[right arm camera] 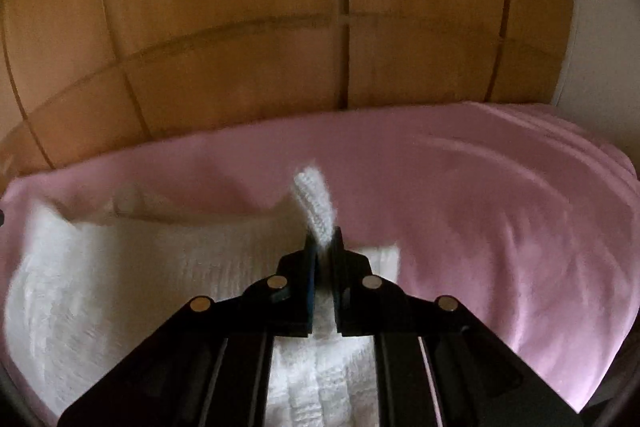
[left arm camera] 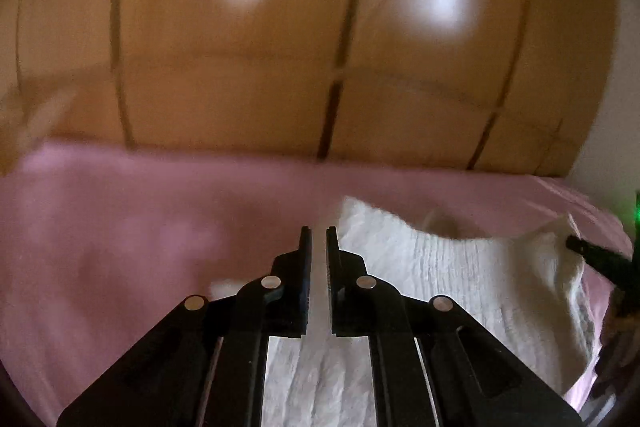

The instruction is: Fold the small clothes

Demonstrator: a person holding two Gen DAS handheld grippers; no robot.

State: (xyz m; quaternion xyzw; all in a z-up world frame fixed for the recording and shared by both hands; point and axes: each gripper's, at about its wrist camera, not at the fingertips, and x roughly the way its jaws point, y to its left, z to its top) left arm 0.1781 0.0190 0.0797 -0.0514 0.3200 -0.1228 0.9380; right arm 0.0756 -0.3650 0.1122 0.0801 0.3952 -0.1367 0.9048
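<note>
A small white ribbed garment (left arm camera: 452,279) hangs stretched between my two grippers above a pink bedsheet (left arm camera: 120,227). My left gripper (left arm camera: 319,231) is nearly closed on one edge of the garment, with white cloth showing between its fingers. In the right wrist view the garment (right arm camera: 140,267) spreads to the left, and my right gripper (right arm camera: 324,233) is shut on a strap-like corner that sticks up past the fingertips. The right gripper's dark finger also shows in the left wrist view (left arm camera: 592,255) at the garment's far corner.
The pink sheet (right arm camera: 480,207) covers the bed below. A wooden wardrobe with panelled doors (left arm camera: 280,47) stands right behind the bed. A pale wall (right arm camera: 592,27) is at the right.
</note>
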